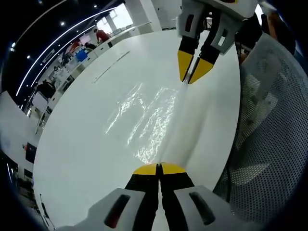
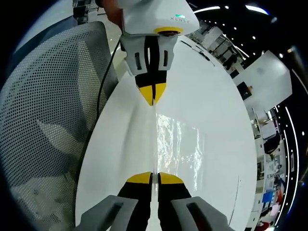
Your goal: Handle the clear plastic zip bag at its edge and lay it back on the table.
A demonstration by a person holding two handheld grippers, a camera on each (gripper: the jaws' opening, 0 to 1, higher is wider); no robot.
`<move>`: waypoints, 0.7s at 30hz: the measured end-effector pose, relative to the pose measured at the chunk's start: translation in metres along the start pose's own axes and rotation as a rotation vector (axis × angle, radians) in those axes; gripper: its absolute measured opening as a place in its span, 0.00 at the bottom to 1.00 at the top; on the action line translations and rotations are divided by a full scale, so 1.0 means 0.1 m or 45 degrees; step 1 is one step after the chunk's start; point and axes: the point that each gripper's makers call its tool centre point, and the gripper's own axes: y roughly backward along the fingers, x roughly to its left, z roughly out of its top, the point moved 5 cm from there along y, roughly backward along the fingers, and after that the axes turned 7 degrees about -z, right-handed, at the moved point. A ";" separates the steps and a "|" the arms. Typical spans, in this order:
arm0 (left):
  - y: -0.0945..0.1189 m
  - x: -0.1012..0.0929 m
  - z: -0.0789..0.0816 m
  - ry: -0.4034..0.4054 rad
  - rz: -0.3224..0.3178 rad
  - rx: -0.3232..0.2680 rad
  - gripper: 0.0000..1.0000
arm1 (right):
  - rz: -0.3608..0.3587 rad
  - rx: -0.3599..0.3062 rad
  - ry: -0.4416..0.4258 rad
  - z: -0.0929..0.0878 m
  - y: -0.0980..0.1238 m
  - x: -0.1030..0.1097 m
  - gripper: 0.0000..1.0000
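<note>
1. Clear plastic zip bag: stretched taut betw. both grippers over the white table; one long edge held up, rest draping down twd the tabletop; whether it touches the top, can't tell; crinkled film glints w/ light; also seen in right gripper view.
2. Left gripper: yellow-tipped jaws together, clamped on near end of bag edge; seen from the other cam at far end.
3. Right gripper: yellow tips pinched on opp. end of same edge; in left gripper view it comes in at top, tips closed on the film.
4. Table: white, round-edged, glossy.
5. Mesh chair: grey perforated back, just beside table edge; also.
6. Bkgd: office desks, ceiling strip lights; detail too small.
</note>
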 end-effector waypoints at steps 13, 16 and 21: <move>-0.03 0.00 -0.02 0.000 -0.005 0.010 0.00 | 0.005 0.000 -0.013 -0.02 0.00 0.02 0.00; -0.06 0.00 -0.05 0.002 -0.004 0.013 0.00 | 0.007 0.006 -0.012 -0.03 0.00 0.03 0.00; -0.03 -0.01 -0.04 0.002 -0.004 0.014 0.00 | 0.005 0.007 -0.014 -0.04 0.00 0.03 0.00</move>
